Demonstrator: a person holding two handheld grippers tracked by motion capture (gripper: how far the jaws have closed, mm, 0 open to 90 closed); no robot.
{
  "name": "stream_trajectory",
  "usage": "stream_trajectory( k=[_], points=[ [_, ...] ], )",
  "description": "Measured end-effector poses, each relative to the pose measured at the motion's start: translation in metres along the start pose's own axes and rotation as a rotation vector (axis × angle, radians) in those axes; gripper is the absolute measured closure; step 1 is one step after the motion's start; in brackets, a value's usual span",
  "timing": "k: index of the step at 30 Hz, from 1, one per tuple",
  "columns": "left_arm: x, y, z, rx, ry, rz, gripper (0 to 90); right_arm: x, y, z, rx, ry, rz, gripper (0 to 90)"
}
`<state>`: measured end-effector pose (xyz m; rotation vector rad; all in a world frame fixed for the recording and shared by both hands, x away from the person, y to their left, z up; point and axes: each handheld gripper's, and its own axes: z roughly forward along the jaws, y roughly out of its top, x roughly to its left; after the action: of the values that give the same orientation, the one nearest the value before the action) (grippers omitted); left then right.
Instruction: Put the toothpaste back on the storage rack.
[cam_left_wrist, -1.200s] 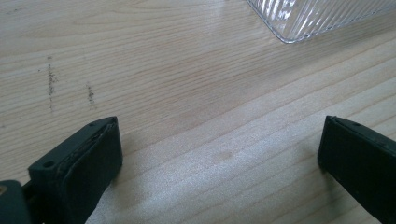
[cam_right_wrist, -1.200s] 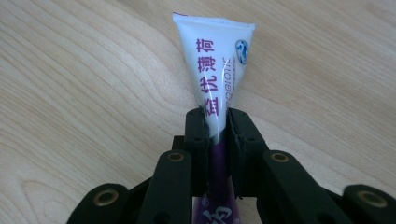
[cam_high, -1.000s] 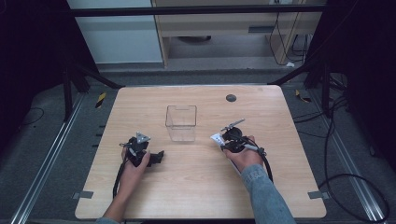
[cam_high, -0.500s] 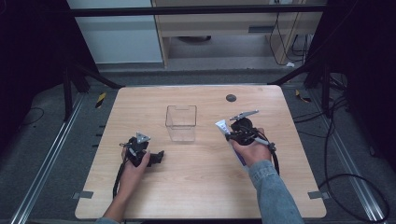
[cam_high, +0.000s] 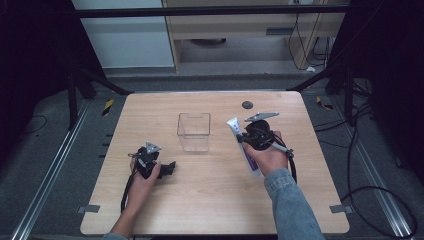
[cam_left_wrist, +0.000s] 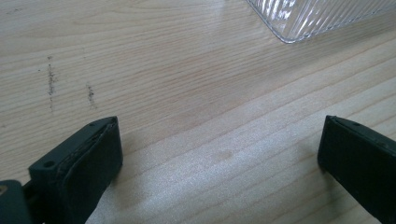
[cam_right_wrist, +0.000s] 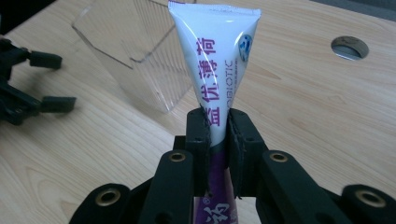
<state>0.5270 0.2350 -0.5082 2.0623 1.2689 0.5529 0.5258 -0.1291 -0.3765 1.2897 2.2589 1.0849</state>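
My left gripper (cam_high: 167, 168) rests low on the wooden table (cam_high: 150, 115) with its jaws spread wide and nothing between them — bare wood fills the gap, and a corner of the clear plastic box (cam_left_wrist: 322, 16) sits just beyond; that box (cam_high: 194, 131) stands upright near the table's middle, apart from both grippers. To its right, my right gripper (cam_right_wrist: 218, 128) is clamped on a white-and-purple tube (cam_right_wrist: 215, 74) — the jaws pinch it partway along, its flat crimped end pointing up and away; a small round hole (cam_high: 247, 105) lies in the tabletop farther back.
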Motion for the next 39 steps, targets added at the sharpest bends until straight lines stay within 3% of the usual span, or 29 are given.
stream_trajectory(
  k=[5, 10, 28, 39],
  points=[
    [0.0, 0.0, 0.0, 0.0, 0.0, 0.0, 0.0, 0.002, 0.009, 0.0, -0.018, 0.008, 0.0, 79.8],
    [0.001, 0.001, 0.001, -0.001, -0.001, -0.002, 0.0, 0.009, 0.017, 0.0, -0.089, 0.021, 0.021, 79.9],
    [0.001, 0.0, 0.001, -0.001, -0.001, -0.003, 0.0, 0.02, 0.048, -0.004, -0.197, 0.035, 0.031, 80.1],
    [0.001, 0.0, 0.0, -0.001, -0.001, 0.0, 0.0, 0.027, 0.067, 0.0, -0.229, 0.042, 0.025, 80.2]
  ],
)
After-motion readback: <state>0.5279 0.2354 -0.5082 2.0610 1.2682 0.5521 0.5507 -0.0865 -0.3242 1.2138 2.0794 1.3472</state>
